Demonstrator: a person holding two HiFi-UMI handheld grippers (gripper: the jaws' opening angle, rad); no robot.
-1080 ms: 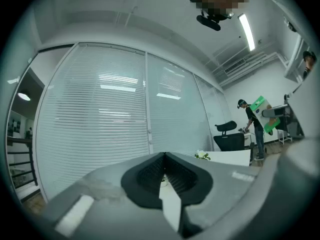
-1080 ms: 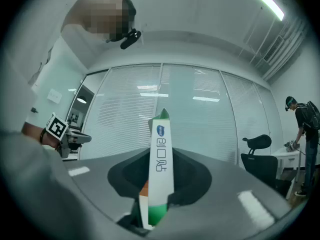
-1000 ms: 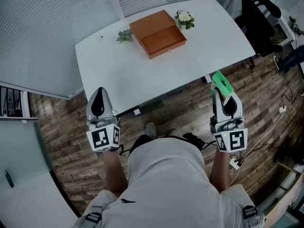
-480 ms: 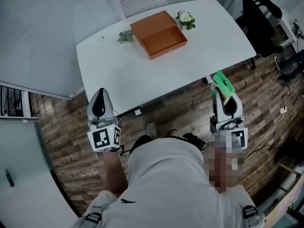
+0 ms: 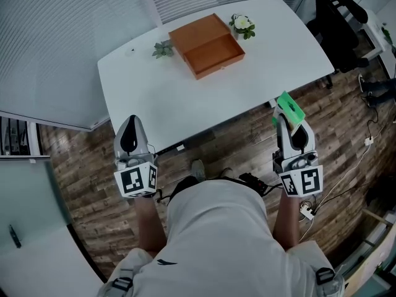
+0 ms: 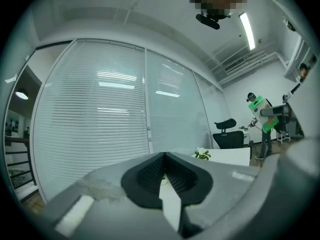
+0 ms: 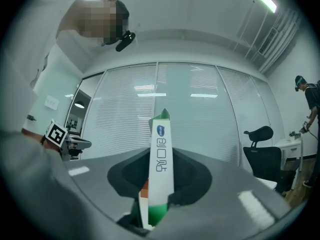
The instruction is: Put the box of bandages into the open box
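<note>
The box of bandages (image 5: 289, 109), green and white, sticks out ahead of my right gripper (image 5: 288, 122), which is shut on it over the wooden floor just off the table's near right edge. In the right gripper view the box (image 7: 161, 169) stands upright between the jaws of that gripper (image 7: 161, 160), pointing up at the glass wall. The open box (image 5: 207, 45), orange-brown and empty, lies at the far middle of the white table (image 5: 154, 98). My left gripper (image 5: 129, 122) hangs at the table's near left edge, shut and empty (image 6: 164, 156).
A pot of white flowers (image 5: 240, 23) stands right of the open box and a small green plant (image 5: 163, 47) left of it. A black office chair (image 5: 337, 30) stands beyond the table's right end. Another person (image 6: 262, 121) stands far off.
</note>
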